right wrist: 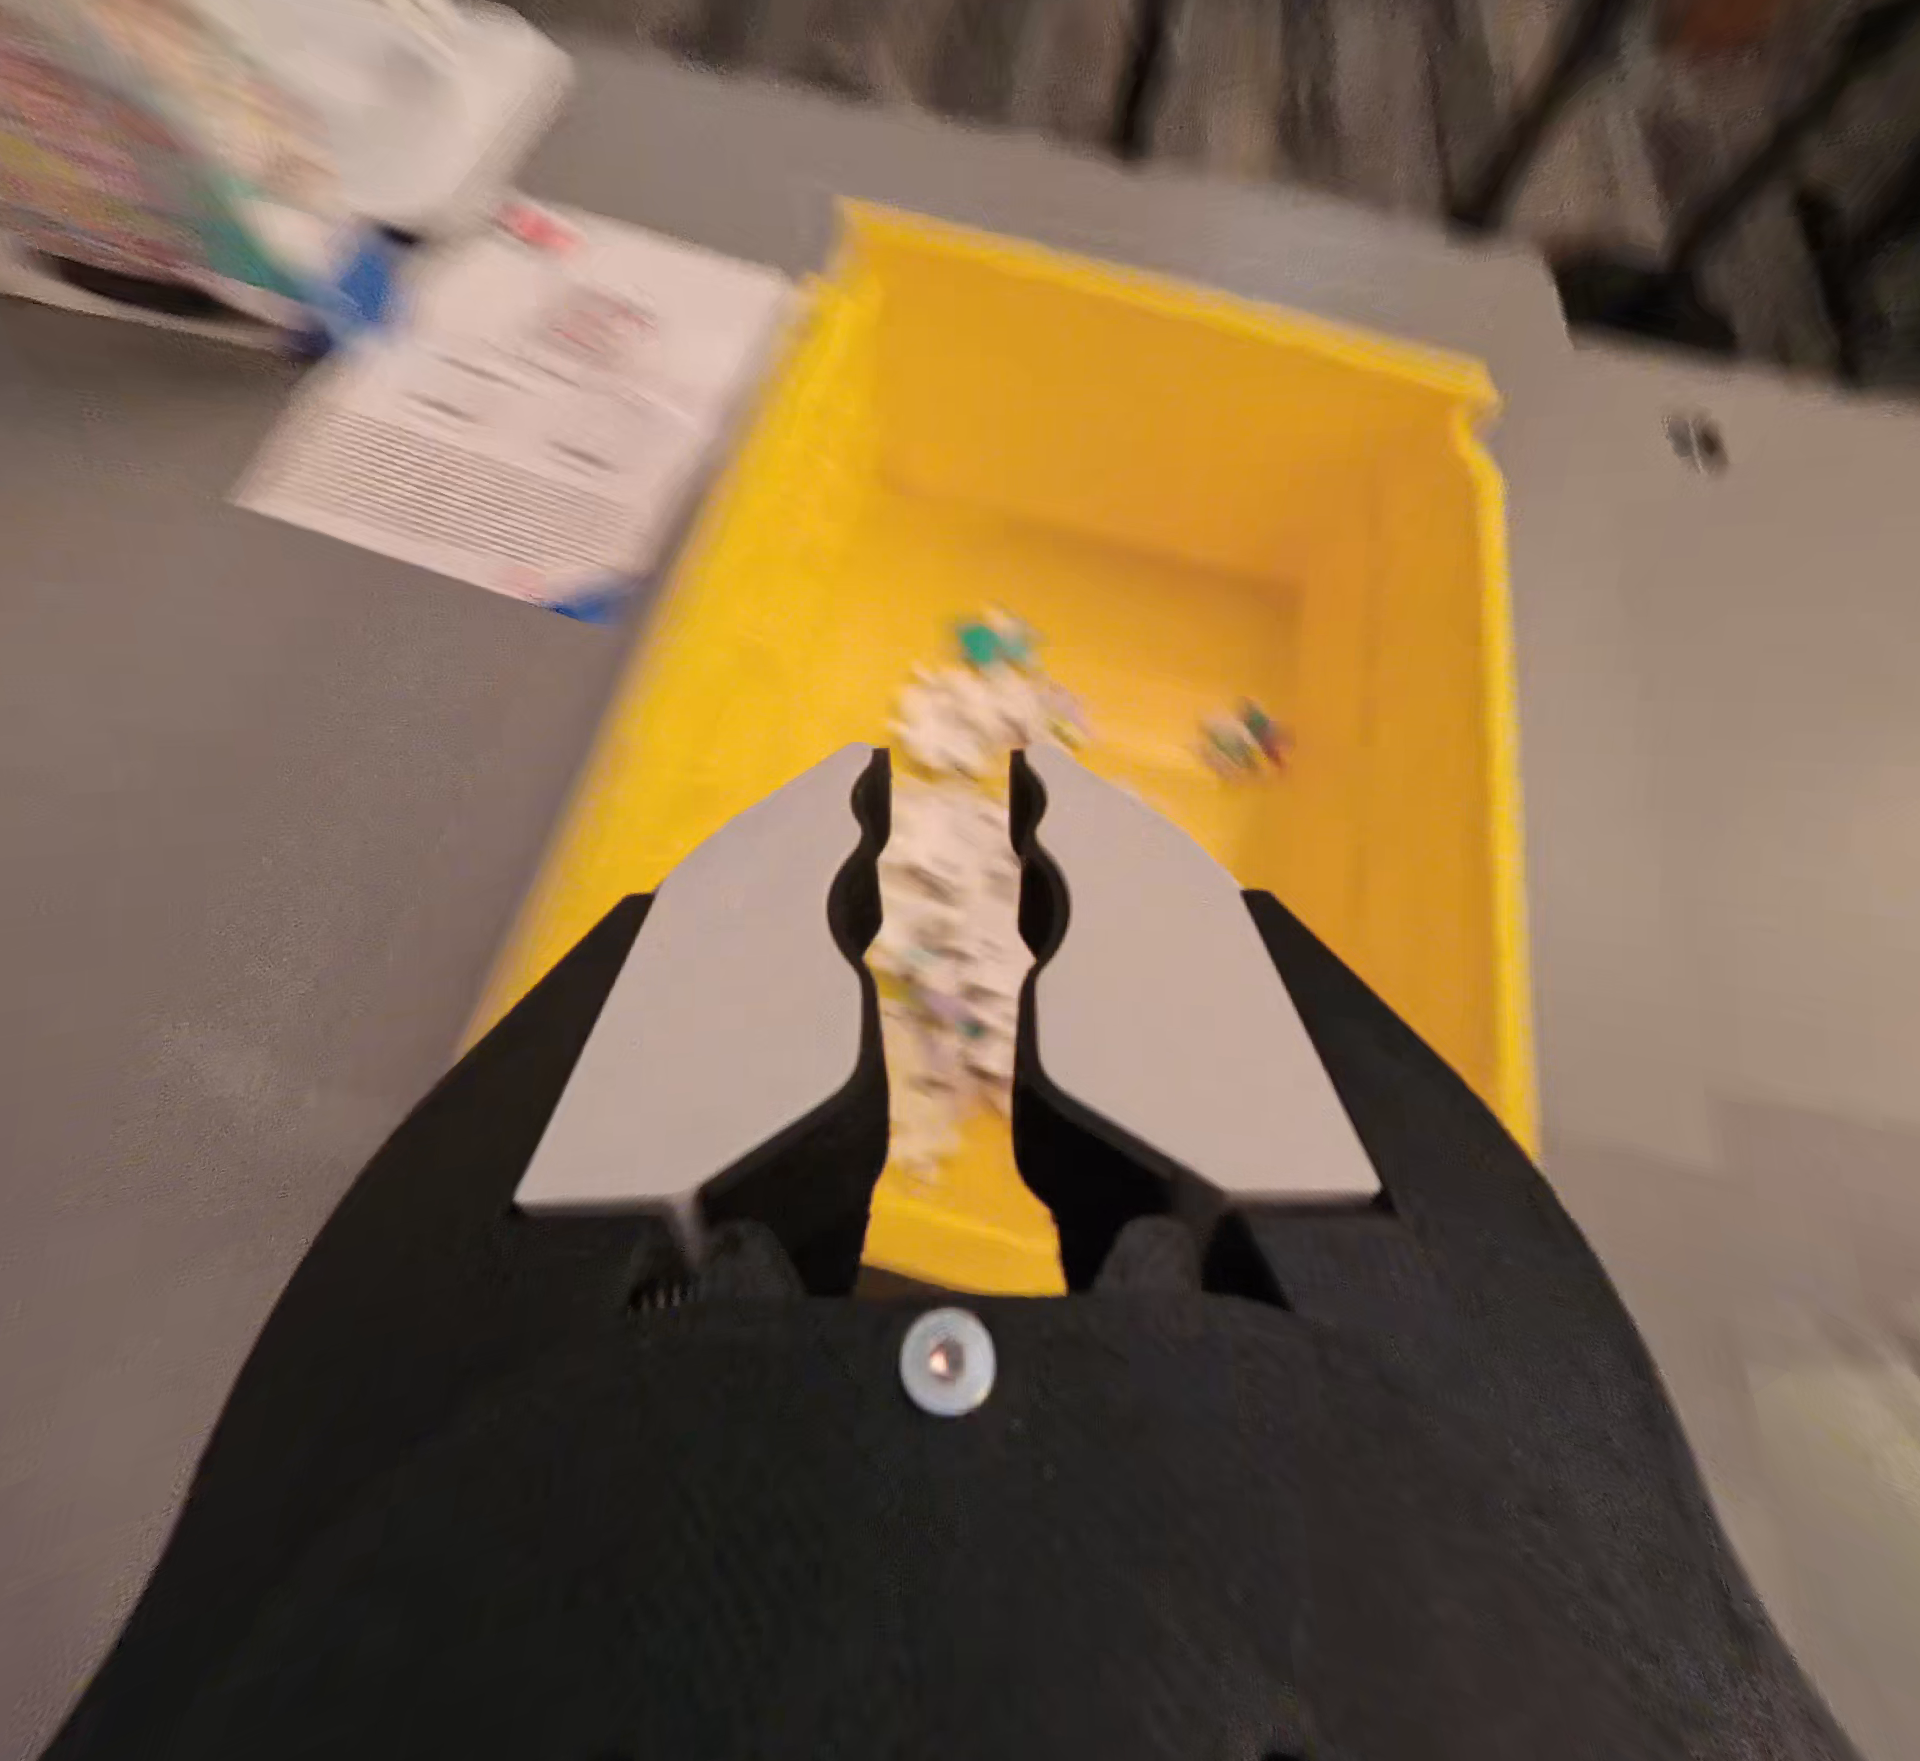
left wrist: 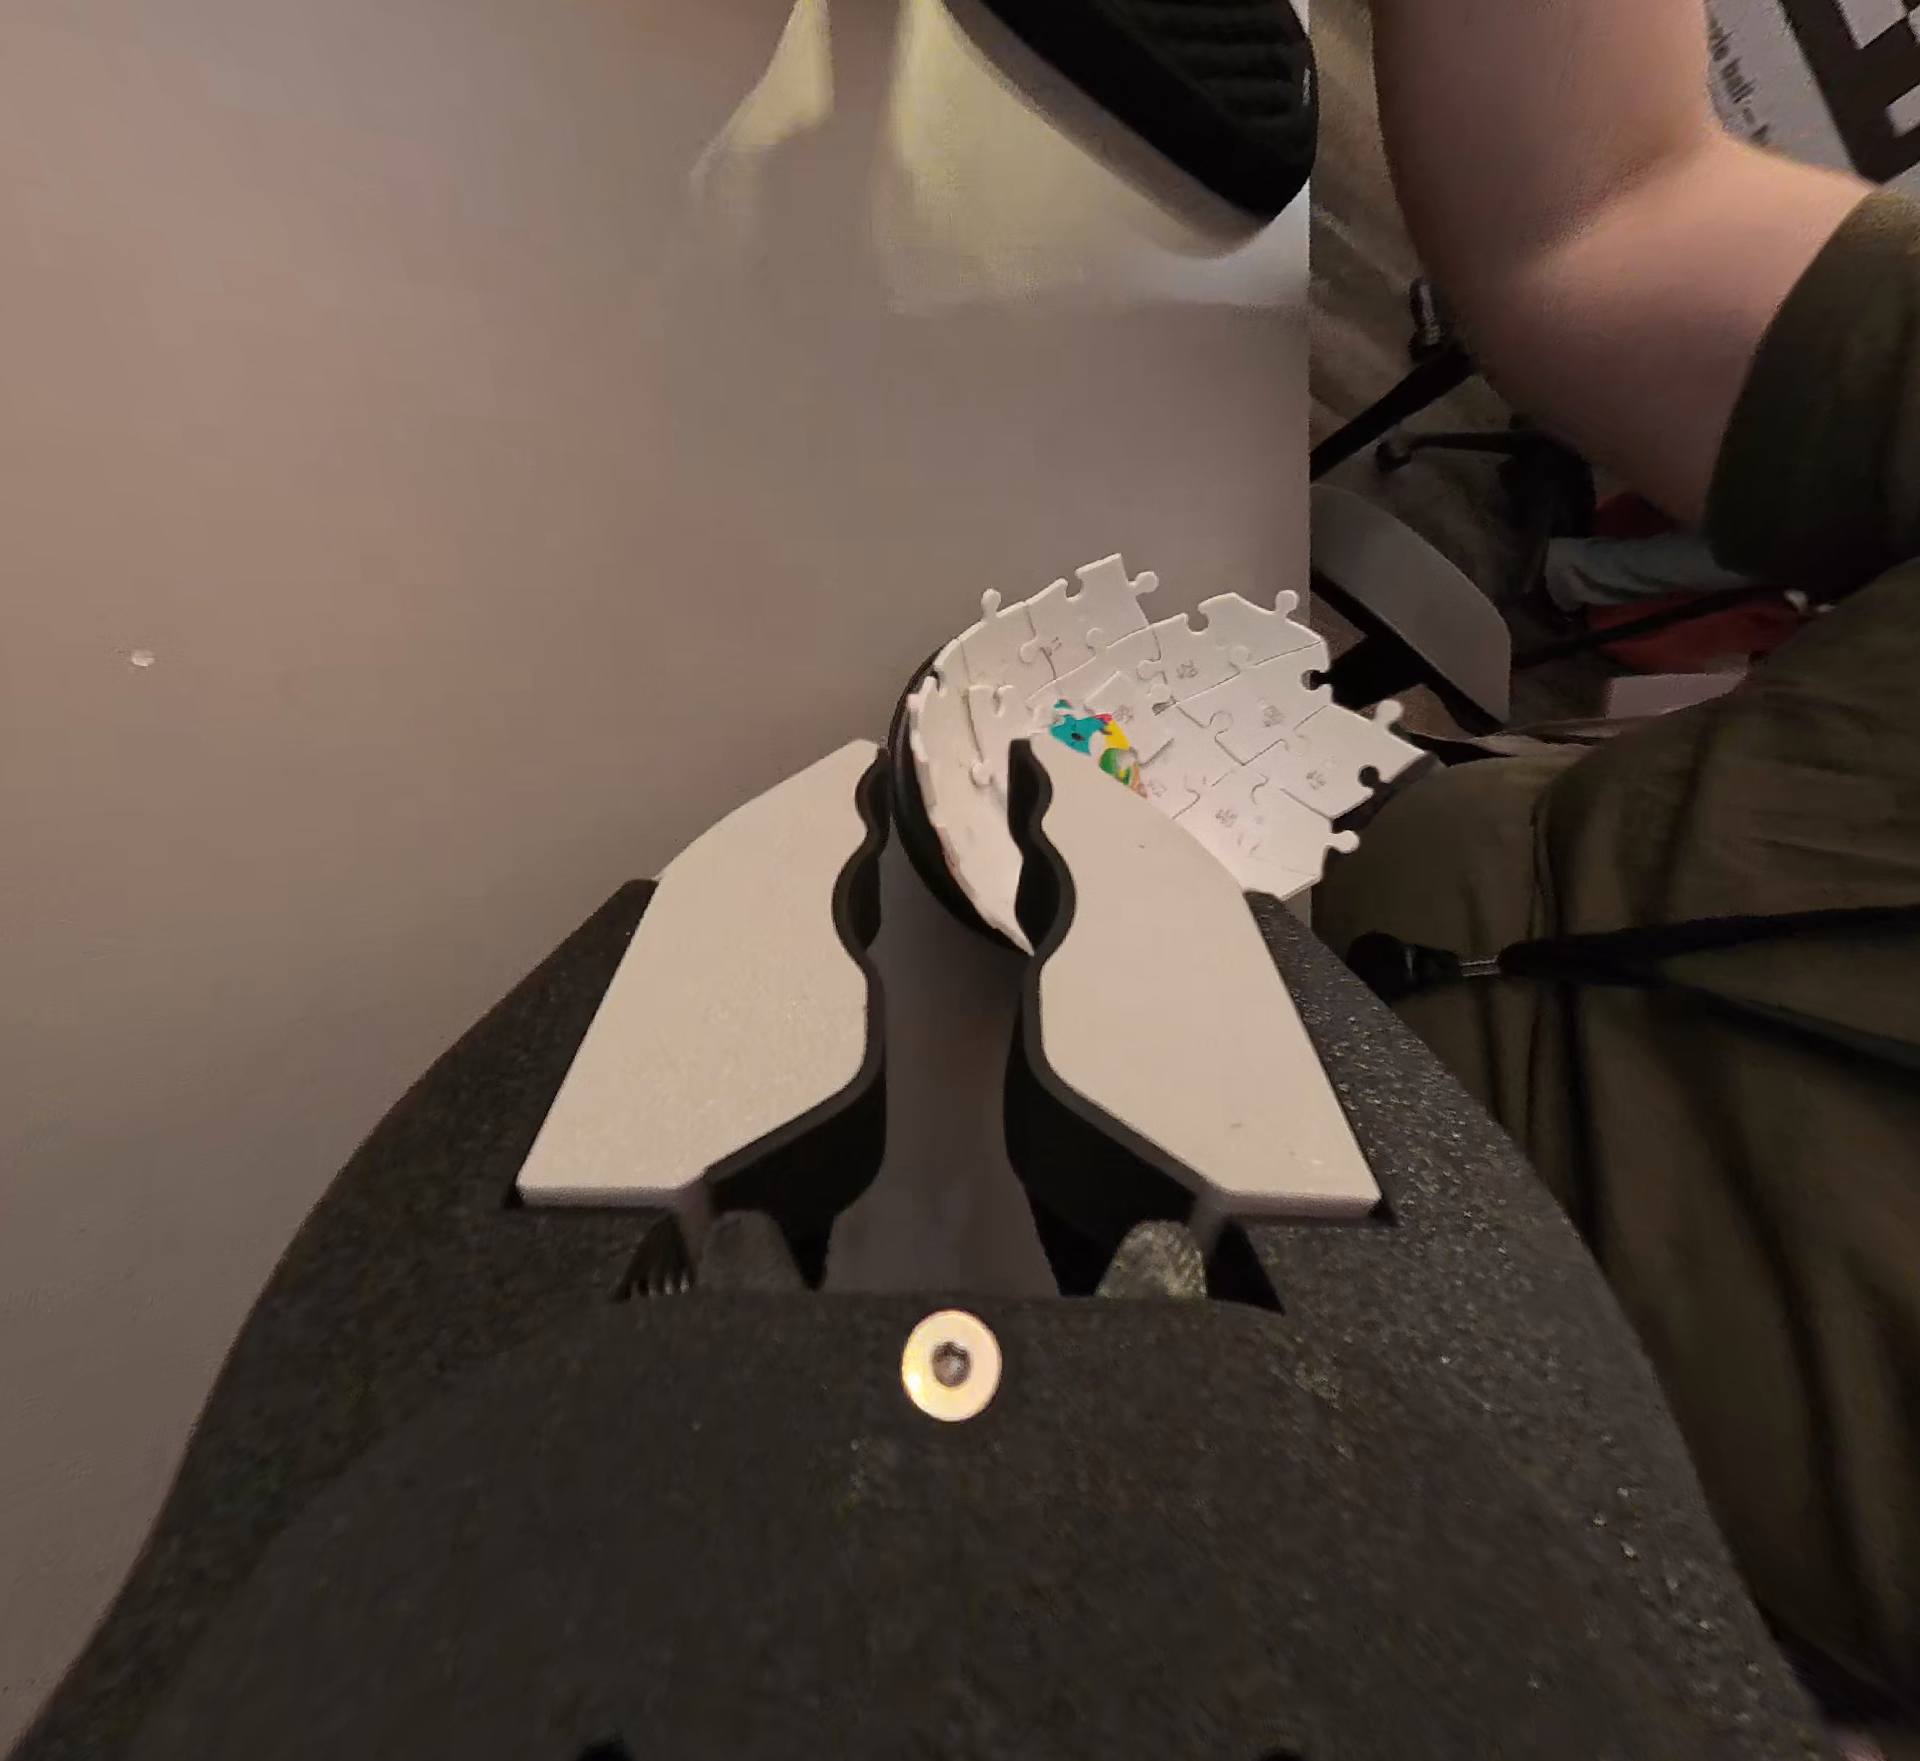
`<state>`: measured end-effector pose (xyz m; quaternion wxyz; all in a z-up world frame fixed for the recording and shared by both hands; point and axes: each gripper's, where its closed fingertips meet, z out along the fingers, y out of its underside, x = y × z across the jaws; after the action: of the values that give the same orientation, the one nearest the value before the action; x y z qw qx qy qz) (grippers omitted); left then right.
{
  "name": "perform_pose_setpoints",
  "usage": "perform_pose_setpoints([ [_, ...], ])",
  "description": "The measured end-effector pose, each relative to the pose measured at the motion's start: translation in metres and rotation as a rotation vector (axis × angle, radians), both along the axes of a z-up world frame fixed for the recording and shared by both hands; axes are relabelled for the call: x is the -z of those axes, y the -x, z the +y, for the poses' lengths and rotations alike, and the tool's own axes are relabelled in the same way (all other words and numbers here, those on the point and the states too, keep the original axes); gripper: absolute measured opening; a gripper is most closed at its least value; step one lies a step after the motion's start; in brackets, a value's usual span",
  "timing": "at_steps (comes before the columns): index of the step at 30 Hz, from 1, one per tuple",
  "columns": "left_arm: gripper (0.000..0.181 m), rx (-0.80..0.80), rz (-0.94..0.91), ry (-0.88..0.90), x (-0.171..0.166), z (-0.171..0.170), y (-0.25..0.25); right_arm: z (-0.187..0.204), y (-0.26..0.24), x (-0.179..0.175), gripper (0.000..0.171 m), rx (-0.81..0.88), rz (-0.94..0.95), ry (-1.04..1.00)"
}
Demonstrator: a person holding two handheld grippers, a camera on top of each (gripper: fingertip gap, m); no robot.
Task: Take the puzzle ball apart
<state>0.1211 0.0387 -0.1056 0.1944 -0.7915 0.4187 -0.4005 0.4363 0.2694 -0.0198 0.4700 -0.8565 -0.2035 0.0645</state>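
In the left wrist view, what is left of the puzzle ball [left wrist: 1205, 724] is an open bowl-shaped shell of joined pieces with its white inner side showing. A loose coloured piece [left wrist: 1091, 740] lies inside it. My left gripper [left wrist: 951, 761] is shut on the shell's rim, with one finger inside the bowl and one outside. In the blurred right wrist view, my right gripper [right wrist: 948, 761] hangs over a yellow bin [right wrist: 1143, 298] with its jaws slightly apart and nothing visibly gripped. Through the gap I see a heap of loose puzzle pieces [right wrist: 951, 880] in the bin.
Two more loose pieces [right wrist: 1242, 740] lie apart on the bin floor. A printed leaflet [right wrist: 520, 402] and a colourful box [right wrist: 208, 122] lie on the grey table [right wrist: 260, 776] left of the bin. A person's forearm [left wrist: 1558, 205] and olive clothing [left wrist: 1714, 984] fill the right of the left wrist view. About 40 centimetres separates my left fingertips from my right. The loose coloured piece [left wrist: 1091, 740] is closer to my left gripper, around 7 centimetres from its tips; the right tips are 40 centimetres off.
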Motion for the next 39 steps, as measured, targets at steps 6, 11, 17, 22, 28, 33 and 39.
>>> perform_pose_setpoints([
  [6,0.024,0.009,0.048,0.031,0.015,-0.003,-0.005,-0.185,0.21,0.027,0.017,-0.765,0.274,0.253],
  [11,0.023,0.006,0.09,0.077,0.027,-0.006,-0.005,-0.24,0.244,0.091,0.021,-0.804,0.252,0.517],
  [17,0.019,0.029,0.151,0.107,0.04,-0.013,-0.007,-0.258,0.249,0.111,0.012,-0.802,0.274,0.708],
  [22,0.014,0.038,0.163,0.124,0.043,-0.016,-0.007,-0.261,0.245,0.12,0.014,-0.792,0.219,0.759],
  [28,0.016,0.042,0.117,0.128,0.029,-0.016,-0.003,-0.237,0.26,0.091,0.014,-0.863,0.178,0.5],
  [33,0.029,0.042,0.133,0.074,0.018,-0.017,0.009,-0.222,0.299,0.076,0.023,-1.185,0.114,0.223],
  [39,0.032,0.078,0.206,0.104,0.03,-0.027,0.016,-0.224,0.324,0.099,0.028,-1.382,0.101,0.368],
])
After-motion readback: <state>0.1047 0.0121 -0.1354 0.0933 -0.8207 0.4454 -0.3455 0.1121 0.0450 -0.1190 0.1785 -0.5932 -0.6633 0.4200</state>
